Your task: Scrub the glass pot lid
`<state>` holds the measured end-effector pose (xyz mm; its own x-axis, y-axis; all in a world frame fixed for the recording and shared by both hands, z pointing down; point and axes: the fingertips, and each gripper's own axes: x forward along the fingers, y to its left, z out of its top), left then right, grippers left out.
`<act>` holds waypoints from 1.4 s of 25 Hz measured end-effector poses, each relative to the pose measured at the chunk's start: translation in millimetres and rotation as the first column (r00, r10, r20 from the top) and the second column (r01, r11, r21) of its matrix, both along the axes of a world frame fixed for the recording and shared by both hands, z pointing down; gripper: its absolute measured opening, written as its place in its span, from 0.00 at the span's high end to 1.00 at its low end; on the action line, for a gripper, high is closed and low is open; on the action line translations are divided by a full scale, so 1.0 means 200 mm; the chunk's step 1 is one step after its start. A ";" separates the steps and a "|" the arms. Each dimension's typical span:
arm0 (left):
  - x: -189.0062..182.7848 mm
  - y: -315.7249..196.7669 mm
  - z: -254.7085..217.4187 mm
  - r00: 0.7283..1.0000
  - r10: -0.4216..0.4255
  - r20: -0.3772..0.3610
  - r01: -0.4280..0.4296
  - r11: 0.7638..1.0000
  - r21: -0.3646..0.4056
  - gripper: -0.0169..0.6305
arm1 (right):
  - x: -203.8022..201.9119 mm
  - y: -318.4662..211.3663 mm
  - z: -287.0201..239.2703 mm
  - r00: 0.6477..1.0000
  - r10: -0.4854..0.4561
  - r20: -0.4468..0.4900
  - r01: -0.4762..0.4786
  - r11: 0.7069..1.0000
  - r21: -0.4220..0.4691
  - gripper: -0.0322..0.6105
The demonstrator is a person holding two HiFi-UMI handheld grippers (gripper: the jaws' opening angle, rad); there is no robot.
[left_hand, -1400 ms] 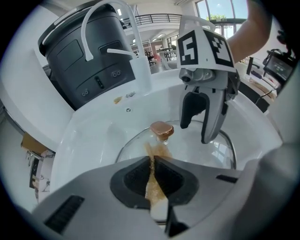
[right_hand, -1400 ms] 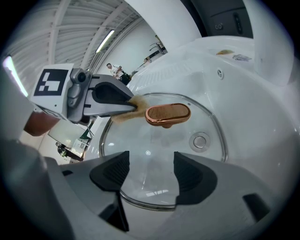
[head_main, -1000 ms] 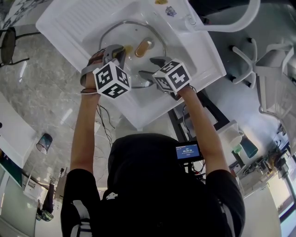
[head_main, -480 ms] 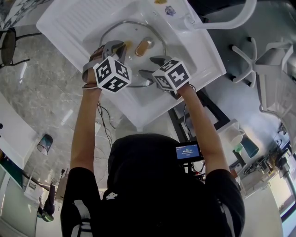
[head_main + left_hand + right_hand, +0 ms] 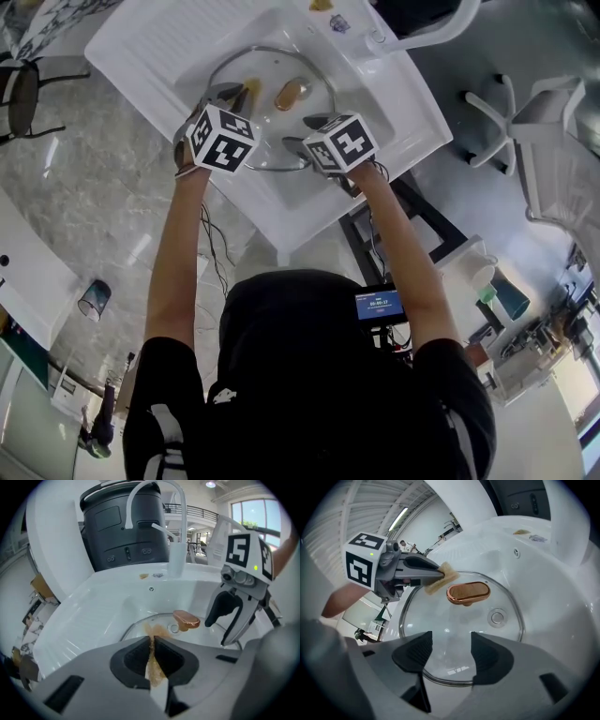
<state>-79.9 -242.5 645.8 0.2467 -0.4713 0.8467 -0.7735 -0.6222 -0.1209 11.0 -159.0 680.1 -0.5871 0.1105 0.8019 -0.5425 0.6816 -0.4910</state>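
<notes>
A glass pot lid (image 5: pixel 272 103) (image 5: pixel 459 634) with a copper-coloured handle (image 5: pixel 289 92) (image 5: pixel 186 619) (image 5: pixel 468 592) lies flat in the white sink basin (image 5: pixel 375 103). My left gripper (image 5: pixel 239 94) (image 5: pixel 152 641) (image 5: pixel 440 573) is shut on a brown sponge (image 5: pixel 152 665) (image 5: pixel 440 579), whose tip rests on the glass just left of the handle. My right gripper (image 5: pixel 307 133) (image 5: pixel 451 644) (image 5: pixel 216 631) hovers over the lid's near rim. Its jaws are closing, with only the glass below showing between the pads.
A white faucet (image 5: pixel 422 37) (image 5: pixel 154 508) arches over the sink's far right corner. The ribbed drainboard (image 5: pixel 159 47) lies to the left. A dark appliance (image 5: pixel 124 527) stands behind the sink. White chairs (image 5: pixel 506 122) stand to the right on the floor.
My left gripper has slid the sponge farther across the lid, closer to the handle. The right gripper has stayed at the near rim.
</notes>
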 end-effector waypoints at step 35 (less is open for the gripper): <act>-0.11 0.82 -1.36 0.945 -0.017 -0.328 0.147 0.915 0.377 0.95 | -0.09 0.29 -1.55 0.928 0.255 0.270 -0.371 0.612 0.699 0.95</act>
<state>-101.6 -78.1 374.0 0.4123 -0.7773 0.4753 -0.8575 -0.5072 -0.0857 -7.3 -101.7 369.7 -0.5754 -0.6829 0.4501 -0.7633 0.6460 0.0045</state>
